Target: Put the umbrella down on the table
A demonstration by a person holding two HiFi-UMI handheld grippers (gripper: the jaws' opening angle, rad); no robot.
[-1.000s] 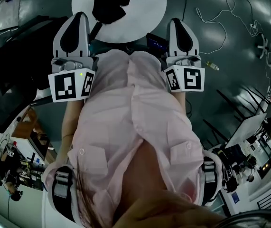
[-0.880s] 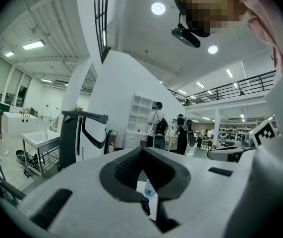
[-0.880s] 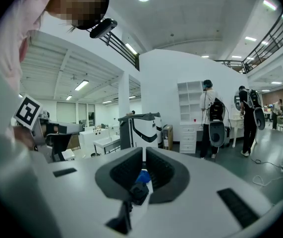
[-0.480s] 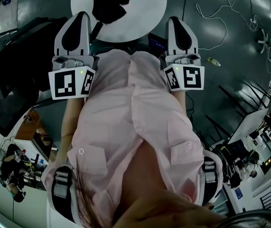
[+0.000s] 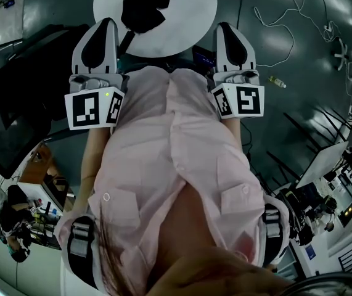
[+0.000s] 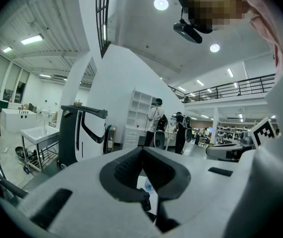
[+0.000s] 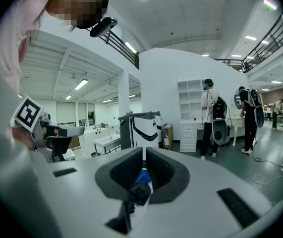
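A folded black umbrella lies on the round white table in front of me, apart from both grippers. My left gripper and right gripper are held at chest height against a pink shirt and point at the table's near edge. In the left gripper view the left gripper has its dark pads together with nothing between them. In the right gripper view the right gripper is likewise shut and empty. Below the pads of each, a piece of the black umbrella shows on the table.
A large black machine stands to my left. A white cable and a small bottle lie on the dark floor to the right. Small items sit at the table's far edge. People stand by white shelves ahead.
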